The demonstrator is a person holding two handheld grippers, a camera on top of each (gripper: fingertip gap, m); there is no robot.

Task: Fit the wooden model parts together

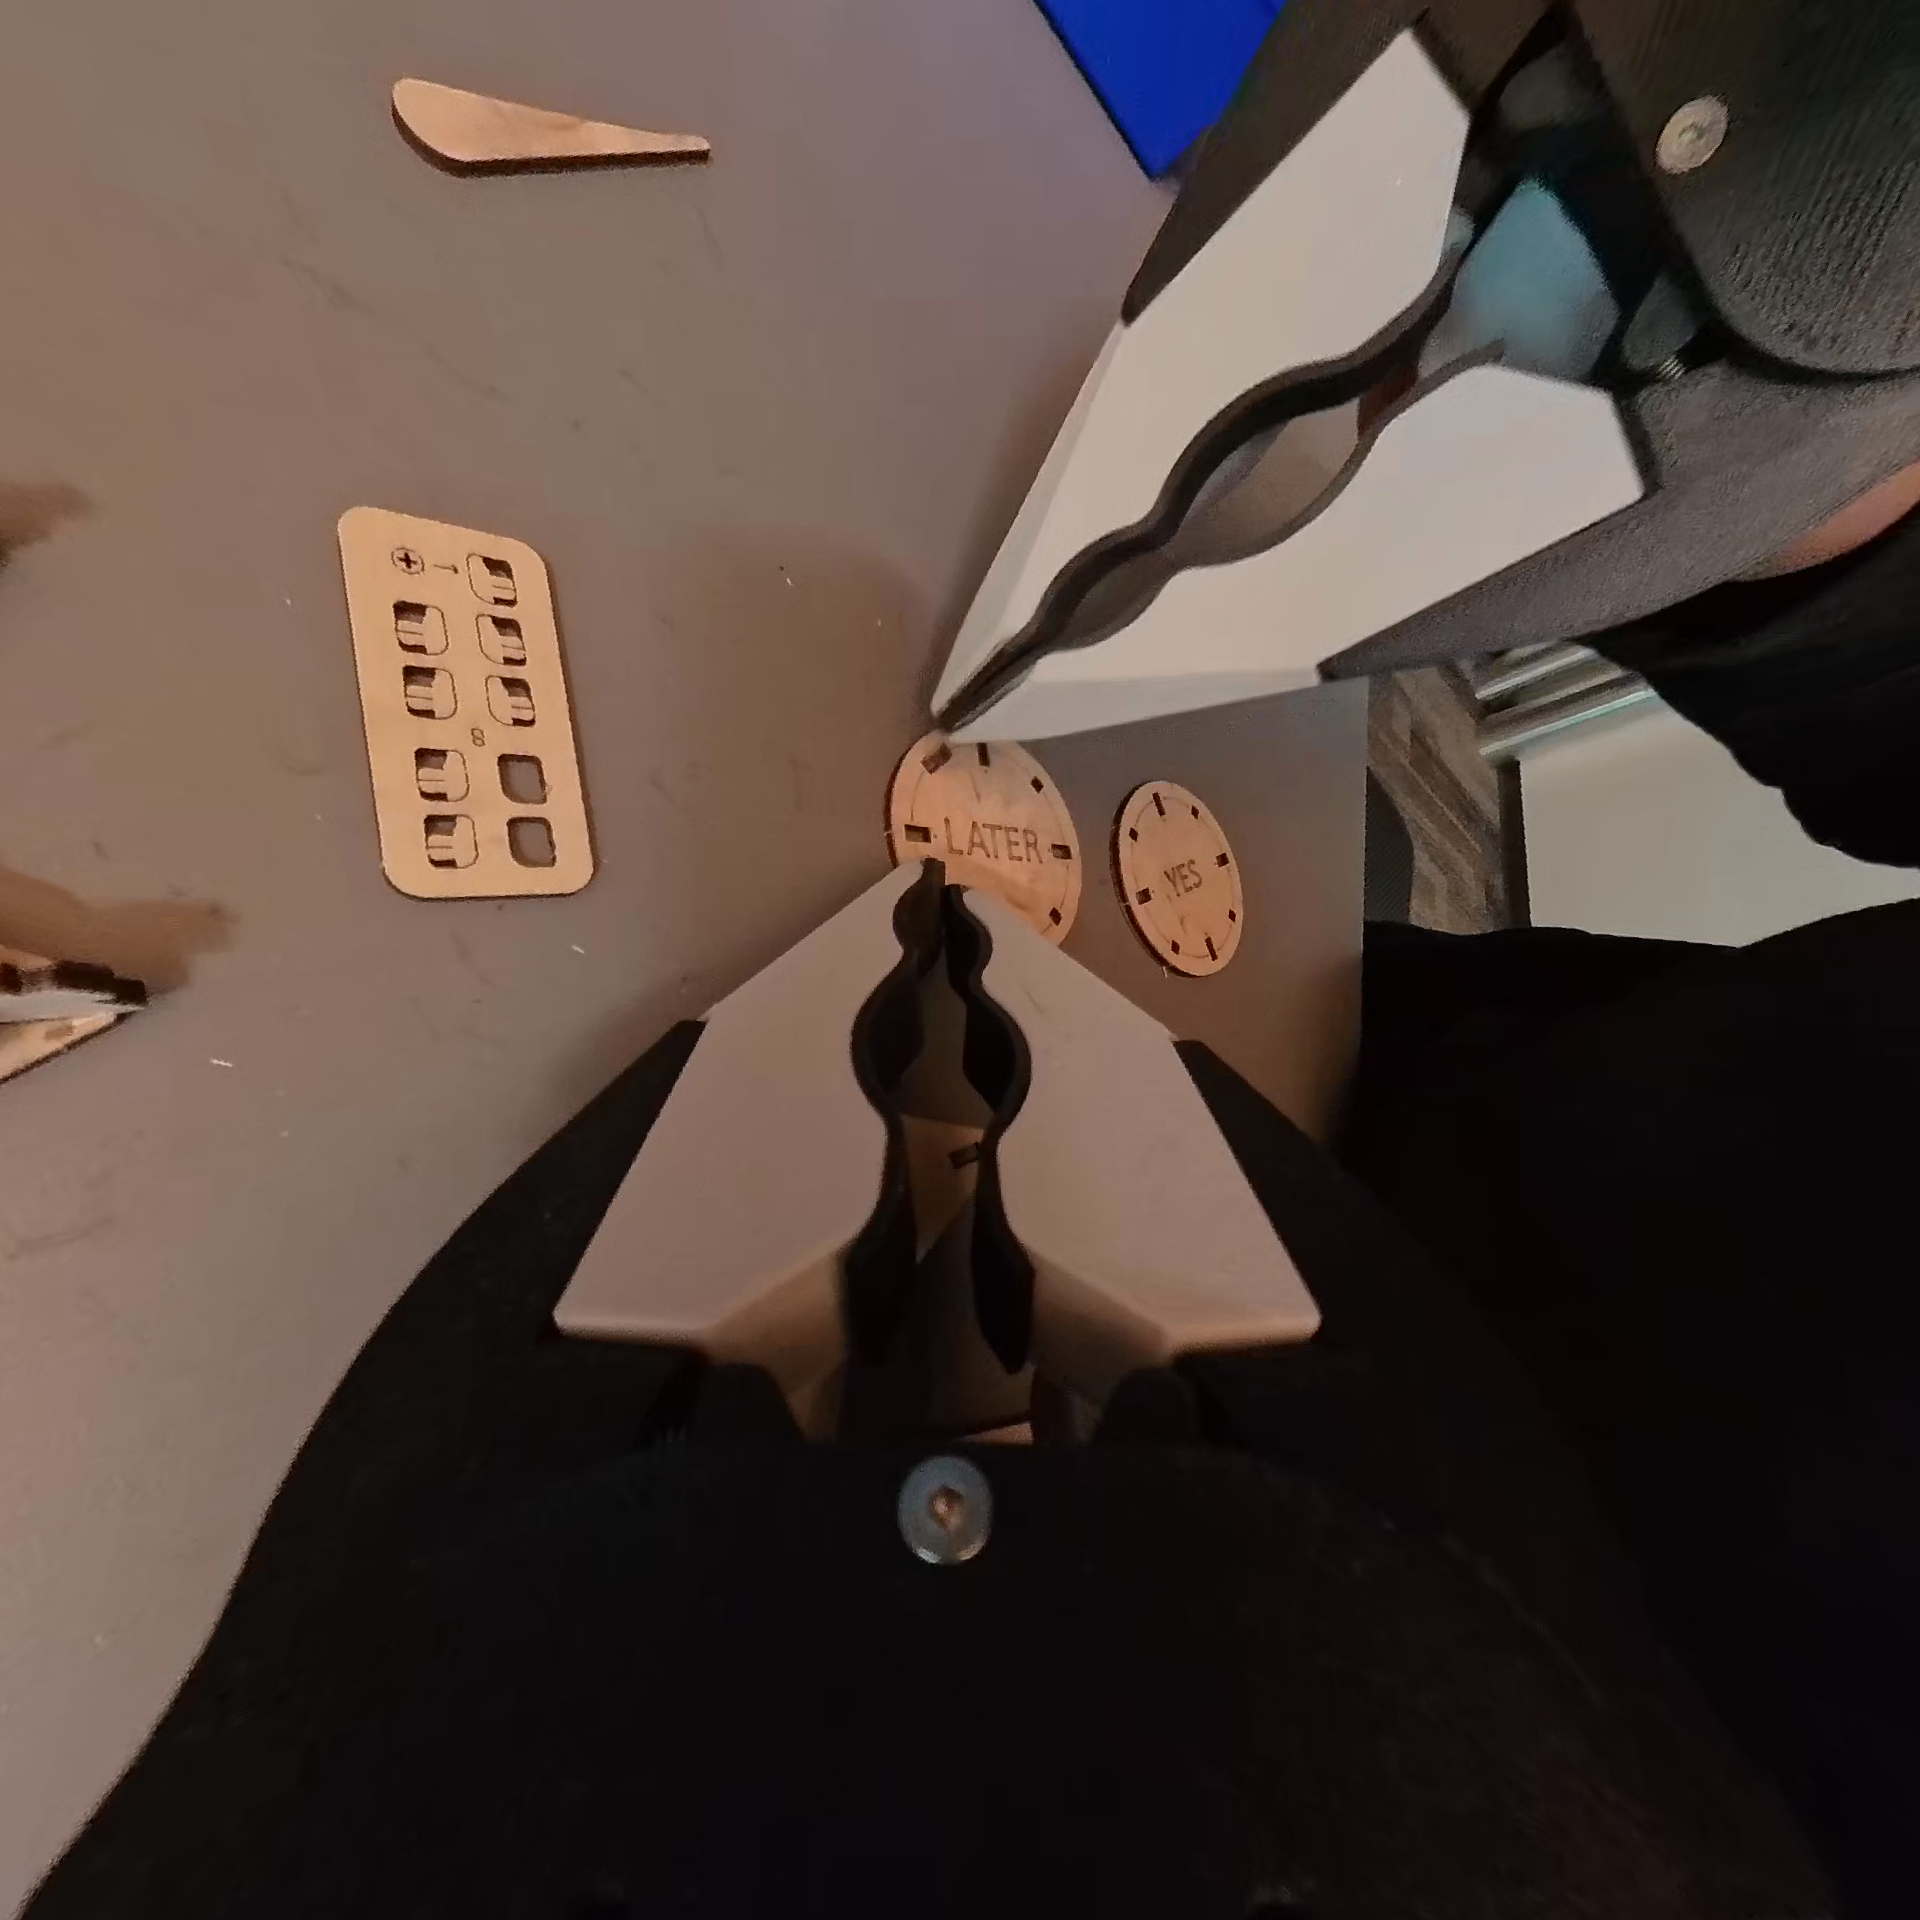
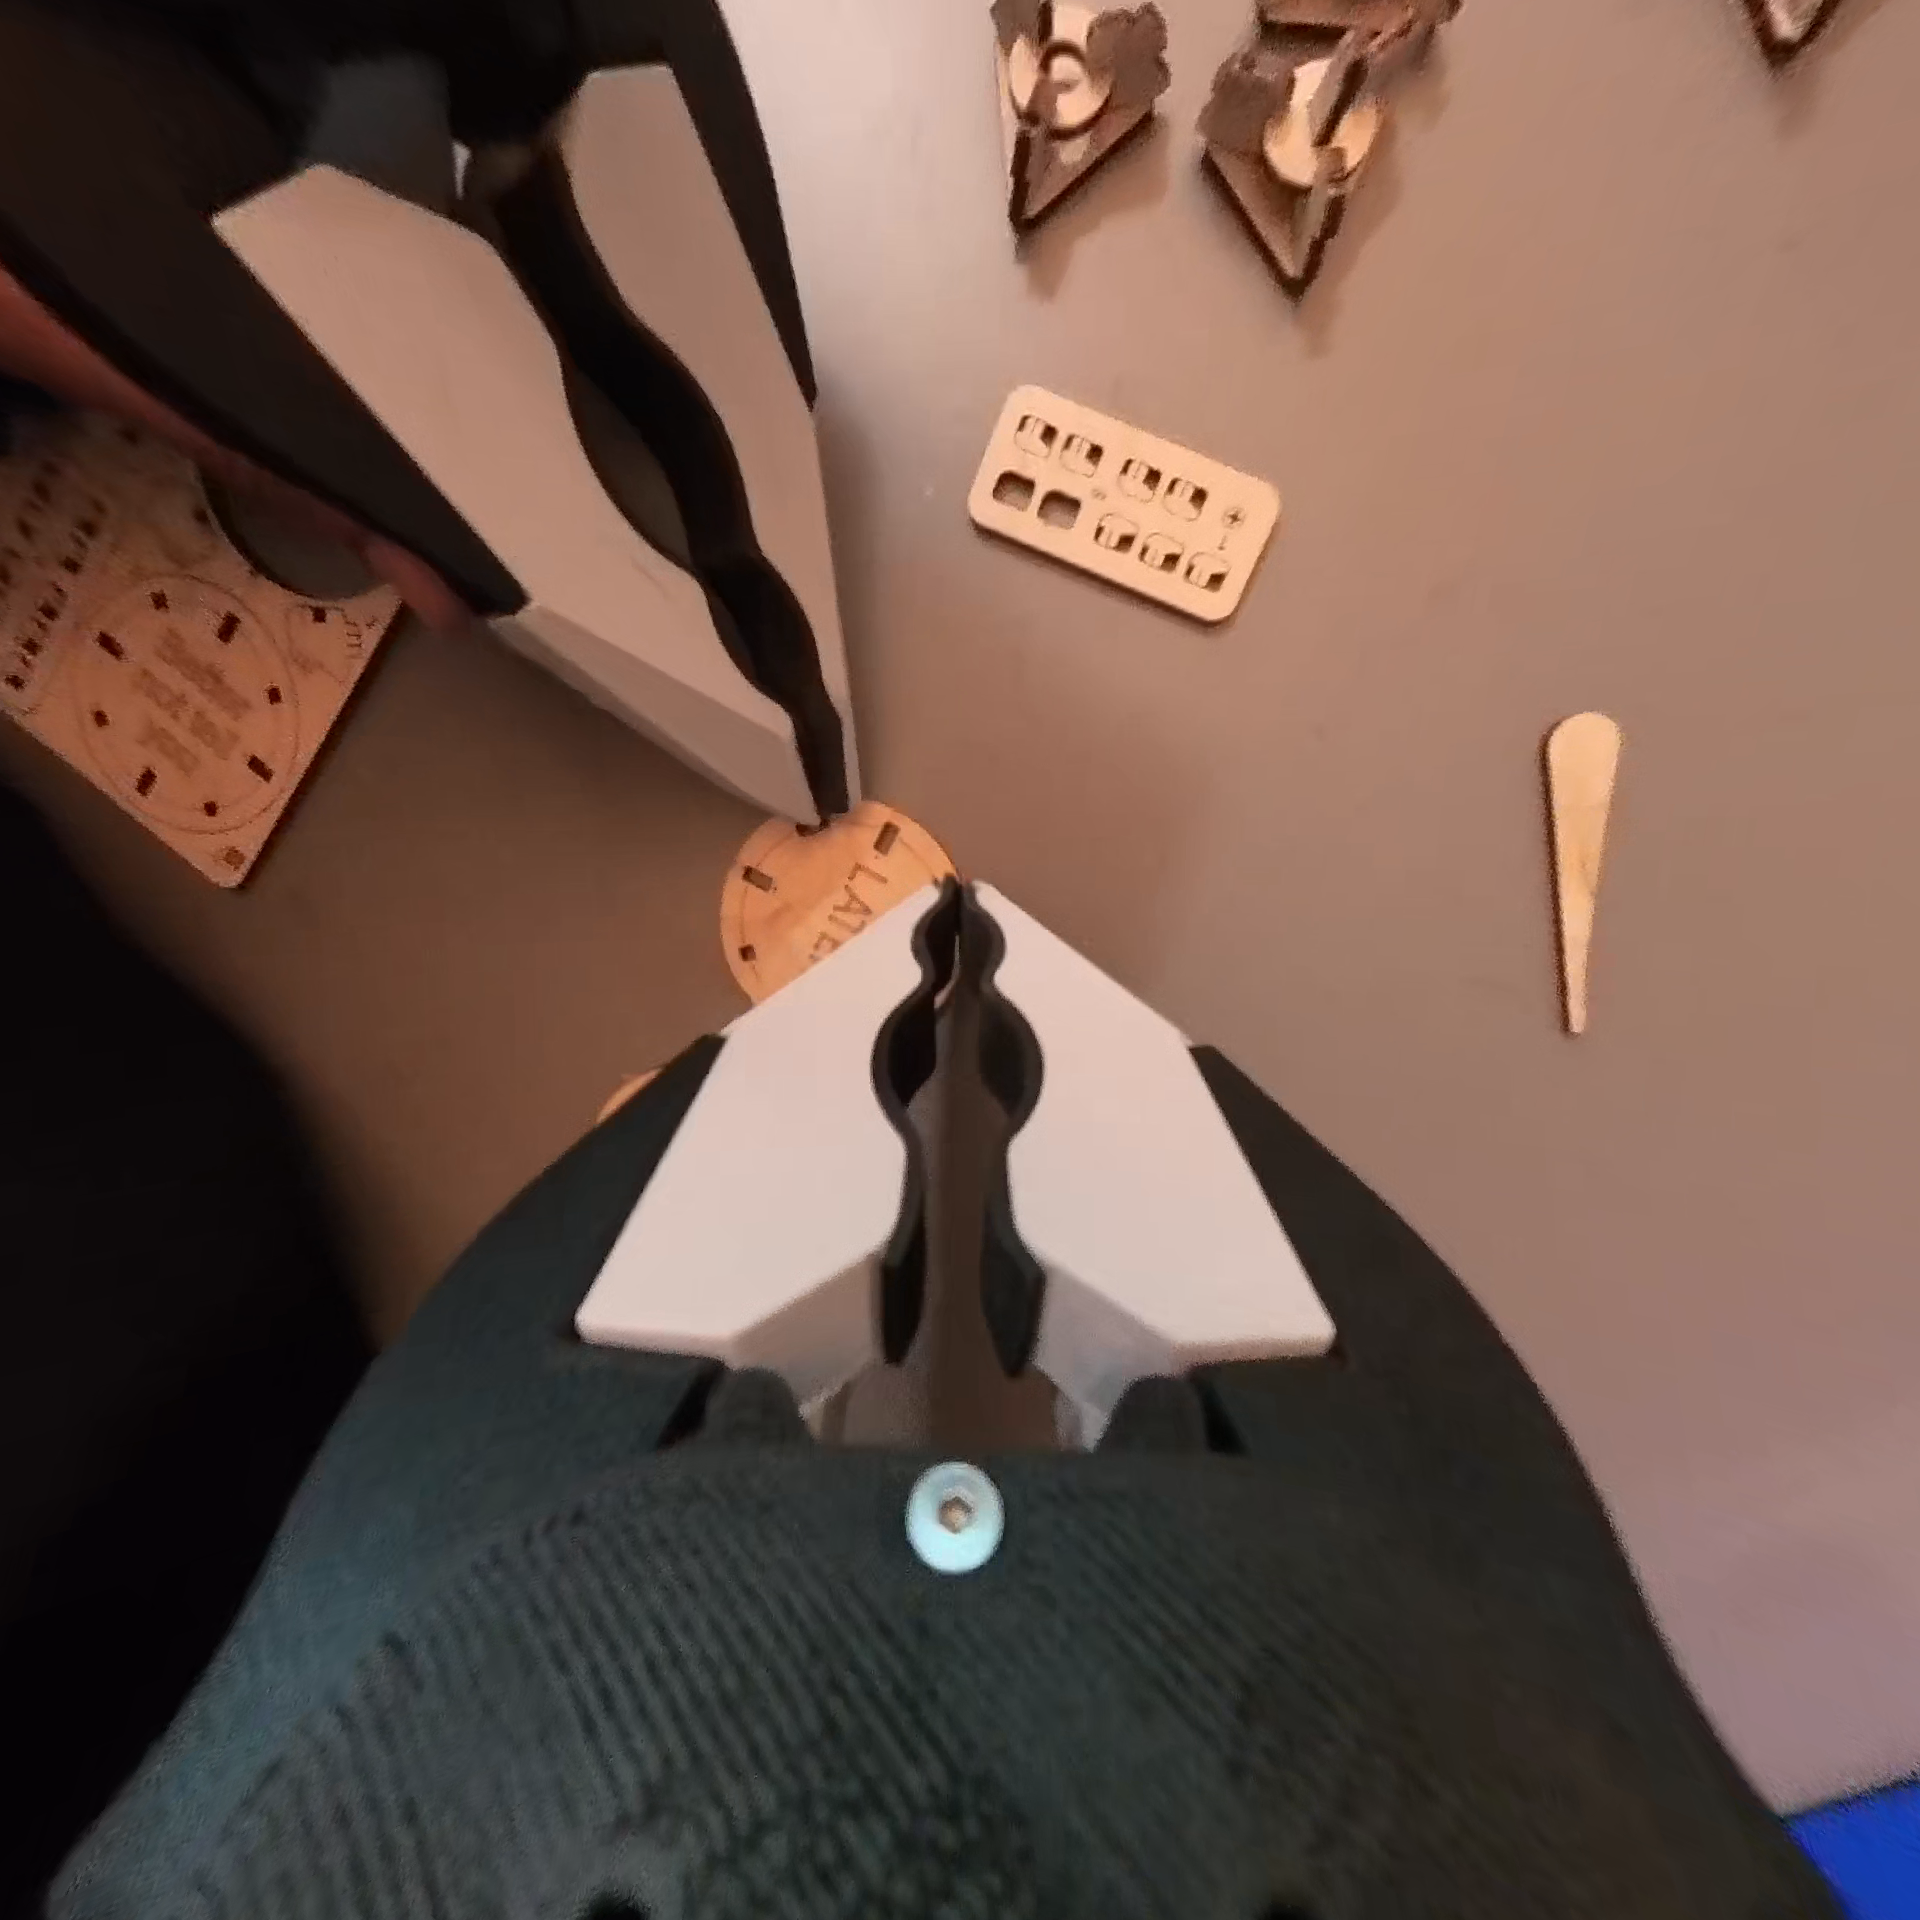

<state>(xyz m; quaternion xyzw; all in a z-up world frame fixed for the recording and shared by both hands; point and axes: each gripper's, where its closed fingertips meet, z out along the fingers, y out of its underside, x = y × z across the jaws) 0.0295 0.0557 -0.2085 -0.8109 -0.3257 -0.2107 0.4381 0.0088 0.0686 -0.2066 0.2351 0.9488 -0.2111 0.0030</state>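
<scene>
Both grippers converge on one engraved wooden disc (image 1: 987, 847) lying flat on the desk (image 1: 675, 436). The left gripper (image 1: 932, 871) has its fingers pressed together, pinching nothing, with the tips resting at the disc's 7 o'clock rim. The right gripper (image 1: 940, 719) is likewise closed and bare, its tips touching the disc's rim at 11 o'clock, beside a small slot. In the right wrist view the same disc (image 2: 821, 883) lies between the two tip pairs, left gripper (image 2: 826, 805) at 12 o'clock, right gripper (image 2: 951, 891) at 4 o'clock.

Judged from this pose, the disc is being steadied or nudged by closed tips on opposite edges. Doing this well would call for light, balanced pressure so that the thin piece neither tilts nor skids across the smooth surface.

A second, smaller engraved disc (image 1: 1177, 881) lies just beside the first, at its 3 o'clock. Well apart at 9 o'clock sits a rectangular wooden card (image 1: 465, 701) with rows of cut-outs, and at 11 o'clock a teardrop wooden sliver (image 1: 540, 130). The right wrist view adds a larger perforated wooden sheet (image 2: 156, 675) at 9 o'clock and two dark-edged assembled wooden pieces (image 2: 1184, 125) at 1 o'clock. The desk is matt grey and lightly scuffed; a blue object (image 1: 1153, 62) lies at its far edge.
</scene>
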